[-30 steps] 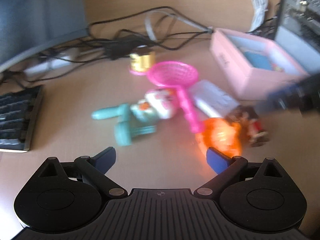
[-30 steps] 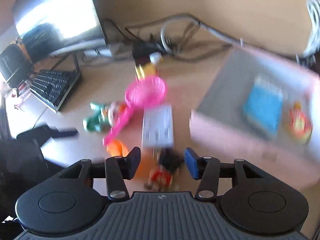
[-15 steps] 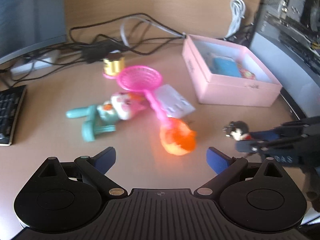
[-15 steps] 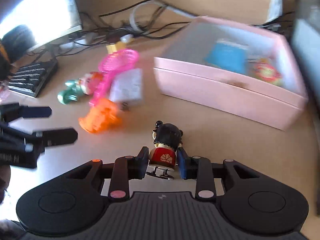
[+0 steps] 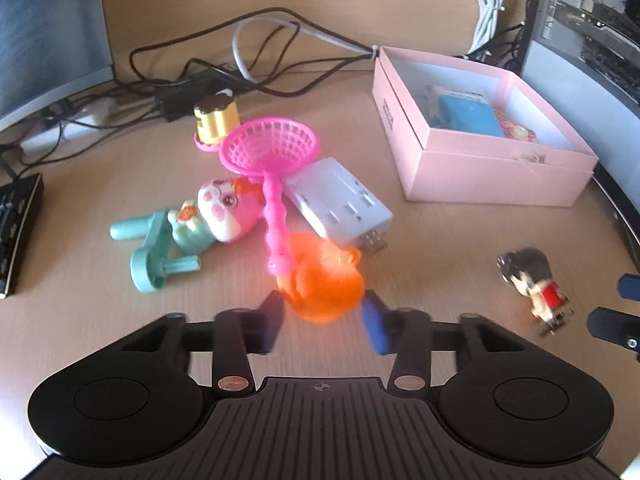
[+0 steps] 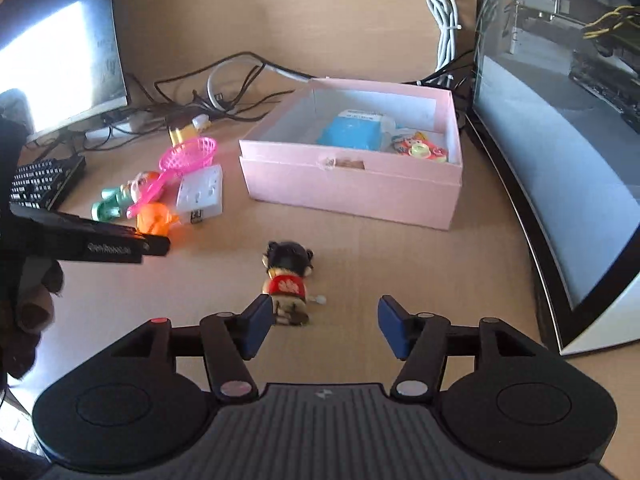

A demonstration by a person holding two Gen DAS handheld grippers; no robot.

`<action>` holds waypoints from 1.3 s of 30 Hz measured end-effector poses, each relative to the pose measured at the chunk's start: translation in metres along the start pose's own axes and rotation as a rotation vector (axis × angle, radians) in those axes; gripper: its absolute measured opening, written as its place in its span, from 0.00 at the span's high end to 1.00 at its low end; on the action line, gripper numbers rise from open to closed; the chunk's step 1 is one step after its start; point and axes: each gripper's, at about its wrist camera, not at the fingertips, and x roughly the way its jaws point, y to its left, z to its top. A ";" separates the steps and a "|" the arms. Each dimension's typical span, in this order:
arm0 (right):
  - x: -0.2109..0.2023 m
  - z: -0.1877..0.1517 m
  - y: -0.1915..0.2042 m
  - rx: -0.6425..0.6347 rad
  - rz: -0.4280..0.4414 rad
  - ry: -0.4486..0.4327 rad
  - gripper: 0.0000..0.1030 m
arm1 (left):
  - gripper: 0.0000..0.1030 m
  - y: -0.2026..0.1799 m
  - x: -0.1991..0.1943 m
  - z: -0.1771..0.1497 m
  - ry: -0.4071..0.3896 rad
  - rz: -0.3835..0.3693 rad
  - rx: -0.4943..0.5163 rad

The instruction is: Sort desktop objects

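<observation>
Left wrist view showed the left gripper (image 5: 323, 322) with jaws closed on a glowing, blurred orange toy (image 5: 324, 280) on the desk (image 5: 440, 248). The right gripper (image 6: 325, 328) jaws were opening, the black-haired figurine (image 6: 289, 280) lying loose between them.

1. The left gripper (image 5: 323, 322) tilts downward, its blue pads clamped on either side of an orange toy (image 5: 324, 284); the fingers are blurred.
2. The right gripper (image 6: 320, 328), also pitched down, has its jaws opening. A small doll (image 6: 286, 276) lies at the mouth of the gap beside the left pad, unclamped.
3. From the right wrist, the left gripper enters at 9 o'clock, with the person's hand (image 6: 34, 300) at 8 o'clock.
</observation>
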 end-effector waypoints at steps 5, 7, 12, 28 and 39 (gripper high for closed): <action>0.004 -0.002 0.002 -0.020 0.001 0.012 0.43 | 0.70 0.001 -0.016 -0.019 0.026 -0.076 0.021; 0.007 -0.001 0.006 -0.047 0.000 0.005 0.41 | 0.70 0.002 -0.025 -0.029 0.031 -0.087 0.036; 0.013 0.009 0.020 -0.096 0.042 -0.009 0.41 | 0.59 0.013 -0.034 -0.041 0.045 -0.085 -0.003; 0.103 0.057 0.141 -0.261 0.293 0.110 0.61 | 0.06 0.058 -0.072 -0.064 0.009 0.057 -0.065; 0.032 0.007 0.101 -0.331 0.311 0.123 0.58 | 0.06 0.034 -0.071 -0.075 0.002 -0.137 0.103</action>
